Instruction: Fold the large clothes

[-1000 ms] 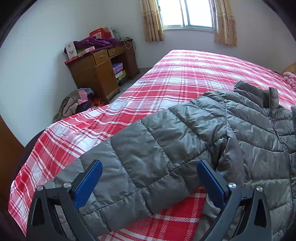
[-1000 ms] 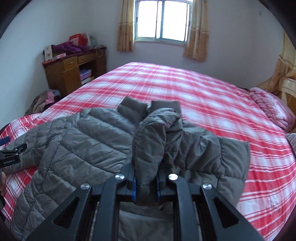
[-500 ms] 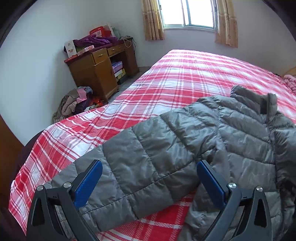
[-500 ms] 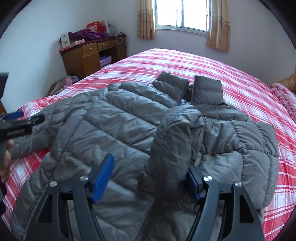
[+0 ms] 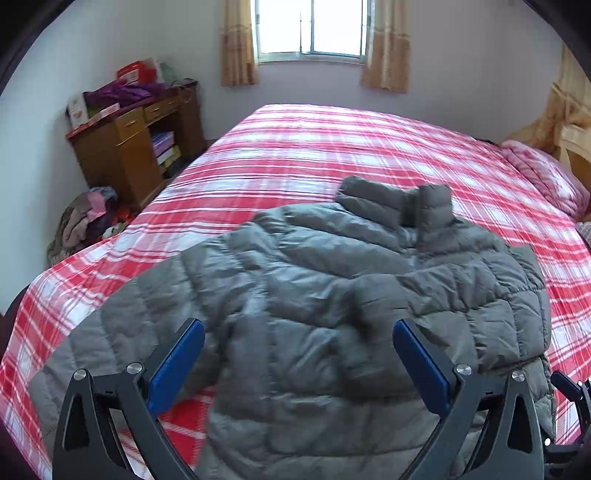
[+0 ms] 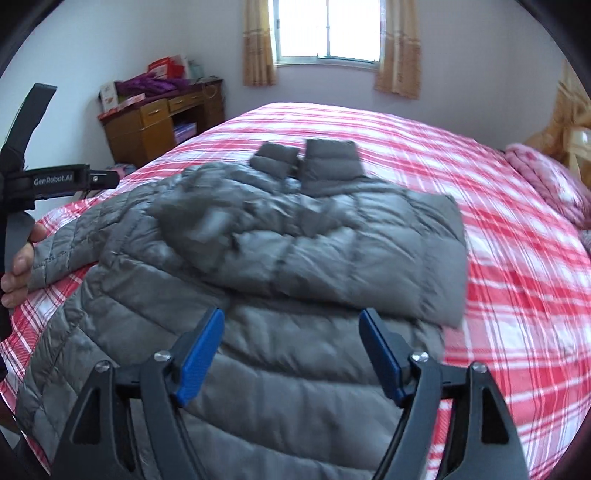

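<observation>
A grey quilted puffer jacket (image 5: 332,295) lies front up on the red plaid bed (image 5: 332,147), collar (image 6: 306,166) toward the window. One sleeve (image 6: 295,251) lies folded across the chest. The other sleeve (image 6: 66,251) stretches out to the left. My right gripper (image 6: 291,350) hovers over the jacket's lower body; its jaws are opening, and nothing is between the blue pads (image 6: 201,350). My left gripper (image 5: 299,365) is open above the jacket near the outstretched sleeve (image 5: 92,350), holding nothing. A hand (image 6: 18,266) holds it at the right wrist view's left edge.
A wooden desk (image 5: 125,155) piled with boxes and purple cloth stands against the left wall. A heap of clothes (image 5: 85,225) lies on the floor beside it. A pink quilt (image 5: 543,177) sits at the bed's far right. A curtained window (image 5: 310,26) is behind.
My right gripper let go of the sleeve and opened; the sleeve now lies flat across the chest. My left gripper swung right from the outstretched sleeve toward the jacket's body.
</observation>
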`<state>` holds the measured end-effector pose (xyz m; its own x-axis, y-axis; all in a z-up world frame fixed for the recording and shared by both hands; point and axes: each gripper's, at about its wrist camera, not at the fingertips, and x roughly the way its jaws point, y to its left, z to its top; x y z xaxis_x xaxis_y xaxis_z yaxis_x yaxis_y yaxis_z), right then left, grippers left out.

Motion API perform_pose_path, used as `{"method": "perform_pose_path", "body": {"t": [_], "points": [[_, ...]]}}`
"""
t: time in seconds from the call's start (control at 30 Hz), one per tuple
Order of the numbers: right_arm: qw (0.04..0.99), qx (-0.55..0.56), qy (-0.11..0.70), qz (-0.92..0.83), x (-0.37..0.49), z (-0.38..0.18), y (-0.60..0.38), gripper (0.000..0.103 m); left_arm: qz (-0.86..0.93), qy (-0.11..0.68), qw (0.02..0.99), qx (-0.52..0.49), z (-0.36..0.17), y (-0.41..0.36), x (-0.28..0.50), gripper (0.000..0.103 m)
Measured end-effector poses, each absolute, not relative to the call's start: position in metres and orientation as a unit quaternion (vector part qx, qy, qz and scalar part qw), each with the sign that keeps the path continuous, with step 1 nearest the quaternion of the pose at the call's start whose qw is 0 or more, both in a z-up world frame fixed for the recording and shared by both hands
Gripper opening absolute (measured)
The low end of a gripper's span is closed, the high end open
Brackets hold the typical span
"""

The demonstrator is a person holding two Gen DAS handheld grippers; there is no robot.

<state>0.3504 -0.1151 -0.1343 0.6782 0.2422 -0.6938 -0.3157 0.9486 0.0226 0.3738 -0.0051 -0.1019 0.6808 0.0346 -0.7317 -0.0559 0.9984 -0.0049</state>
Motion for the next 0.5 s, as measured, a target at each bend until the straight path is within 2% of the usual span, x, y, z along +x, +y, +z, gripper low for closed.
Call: {"method": "perform_pose_path", "body": {"t": [0.2,0.23,0.27,0.33,0.4,0.5], "points": [[0.91,-0.032,0.39,0.136,0.351,-0.166,-0.139,0.081,0.006,0.452,0.892,0.006,-0.149,-0.041,0.408,0.102],[0.91,-0.028,0.392,0.136,0.35,-0.17,-0.141,0.081,0.002,0.458,0.889,-0.001,-0.157,-0.042,0.412,0.097],[0.909,-0.027,0.392,0.135,0.35,-0.176,-0.143,0.081,0.0,0.46,0.888,-0.009,-0.163,-0.042,0.415,0.09],[0.911,-0.027,0.391,0.131,0.349,-0.183,-0.146,0.085,-0.014,0.465,0.885,-0.02,-0.169,-0.044,0.416,0.054],[0.913,-0.028,0.385,0.13,0.347,-0.192,-0.146,0.09,-0.041,0.464,0.885,-0.025,-0.173,-0.047,0.414,0.024],[0.913,-0.04,0.386,0.128,0.346,-0.198,-0.142,0.095,-0.038,0.45,0.892,-0.006,-0.167,-0.043,0.405,0.017]]}}
